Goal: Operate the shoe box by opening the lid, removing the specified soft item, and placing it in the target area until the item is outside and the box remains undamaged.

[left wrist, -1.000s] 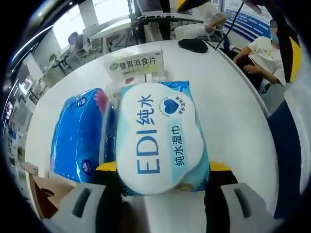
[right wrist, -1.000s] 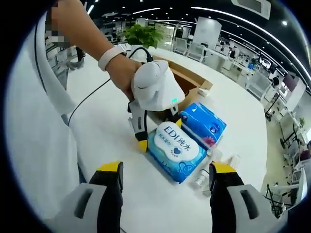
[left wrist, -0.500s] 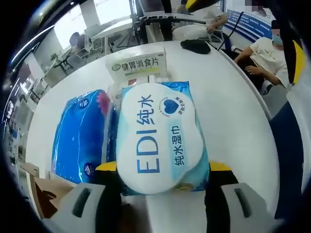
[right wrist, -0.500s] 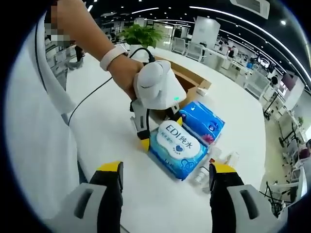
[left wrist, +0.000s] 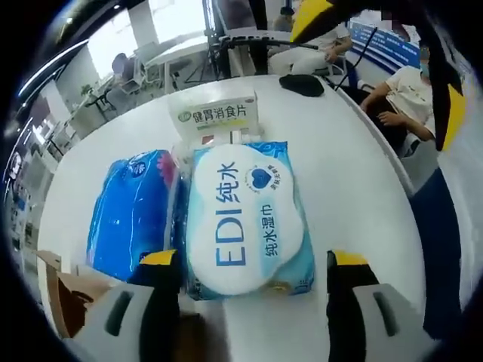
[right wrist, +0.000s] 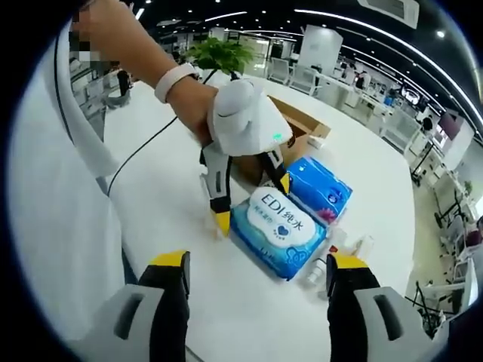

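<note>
The wet wipes pack (left wrist: pixel 241 219), white and light blue with "EDI" printed on it, lies flat on the white table (left wrist: pixel 355 173). My left gripper (left wrist: pixel 253 264) is open, its yellow tips standing a little clear of the pack's two sides. Seen from the right gripper view, the left gripper (right wrist: pixel 253 201) is held by a hand just above the wet wipes pack (right wrist: pixel 279 230), jaws spread. The brown shoe box (right wrist: pixel 302 124) stands open behind it. My right gripper (right wrist: pixel 258 264) hangs open over bare table, holding nothing.
A blue tissue pack (left wrist: pixel 132 215) lies against the wipes, also seen as the blue tissue pack (right wrist: pixel 321 188). A white carton with a green label (left wrist: pixel 215 113) sits behind. Small clear items (right wrist: pixel 355 249) lie near the wipes. People (left wrist: pixel 411 83) sit past the table's edge.
The left gripper's jaws have opened off the wet wipes pack and it has drawn back and up a little. The pack stays on the table.
</note>
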`<state>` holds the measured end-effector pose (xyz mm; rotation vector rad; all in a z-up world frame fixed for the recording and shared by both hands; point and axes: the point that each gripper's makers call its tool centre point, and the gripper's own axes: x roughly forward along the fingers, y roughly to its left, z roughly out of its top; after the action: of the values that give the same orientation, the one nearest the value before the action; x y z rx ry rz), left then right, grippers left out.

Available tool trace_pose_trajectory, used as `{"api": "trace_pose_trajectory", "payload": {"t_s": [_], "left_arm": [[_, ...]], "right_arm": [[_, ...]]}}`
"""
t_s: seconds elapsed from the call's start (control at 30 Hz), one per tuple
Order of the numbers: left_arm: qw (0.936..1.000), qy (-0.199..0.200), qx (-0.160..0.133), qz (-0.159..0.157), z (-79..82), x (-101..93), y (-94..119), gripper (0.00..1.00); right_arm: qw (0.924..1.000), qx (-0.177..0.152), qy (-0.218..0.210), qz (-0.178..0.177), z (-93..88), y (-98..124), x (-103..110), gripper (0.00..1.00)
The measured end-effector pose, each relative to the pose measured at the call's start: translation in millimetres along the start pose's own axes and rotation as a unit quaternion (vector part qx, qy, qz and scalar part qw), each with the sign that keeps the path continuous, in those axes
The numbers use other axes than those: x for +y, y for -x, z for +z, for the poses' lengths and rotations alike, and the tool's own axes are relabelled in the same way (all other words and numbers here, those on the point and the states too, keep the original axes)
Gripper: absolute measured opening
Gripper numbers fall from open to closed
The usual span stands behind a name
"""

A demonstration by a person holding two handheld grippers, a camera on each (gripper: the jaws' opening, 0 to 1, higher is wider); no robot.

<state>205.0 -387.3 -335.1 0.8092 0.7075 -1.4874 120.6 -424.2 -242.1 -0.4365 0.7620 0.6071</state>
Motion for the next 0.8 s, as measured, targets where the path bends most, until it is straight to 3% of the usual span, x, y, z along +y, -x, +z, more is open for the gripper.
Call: {"api": "trace_pose_trajectory", "payload": {"t_s": [0.07, 0.23, 0.47, 0.63, 0.67, 0.8], "left_arm": [[0.9998, 0.007, -0.017, 0.002, 6.5, -2.3, 6, 0.90], [0.9996, 0.000, -0.028, 0.007, 13.2, -10.1, 20, 0.99], [0.9987, 0.020, -0.043, 0.021, 10.5, -11.5, 46, 0.99], [0.9963, 0.059, -0.044, 0.045, 2.9, -3.7, 71, 0.99], [0.9931, 0.083, -0.051, 0.065, 1.6, 2.2, 83, 0.99], [0.9895, 0.093, -0.057, 0.095, -4.8, 9.5, 108, 0.99]], "right_arm": [[1.0000, 0.000, 0.001, -0.001, 0.0, 0, -1, 0.75], [1.0000, 0.000, 0.005, 0.001, 2.5, -2, 0, 0.75], [1.0000, -0.003, 0.005, -0.003, 7.2, -2, -4, 0.75], [0.9999, -0.005, 0.007, -0.008, 8.9, -1, -8, 0.76], [0.9999, -0.005, 0.007, -0.009, 9.5, 0, -10, 0.76], [0.9999, -0.010, 0.006, -0.013, 12.8, 2, -13, 0.76]]}}
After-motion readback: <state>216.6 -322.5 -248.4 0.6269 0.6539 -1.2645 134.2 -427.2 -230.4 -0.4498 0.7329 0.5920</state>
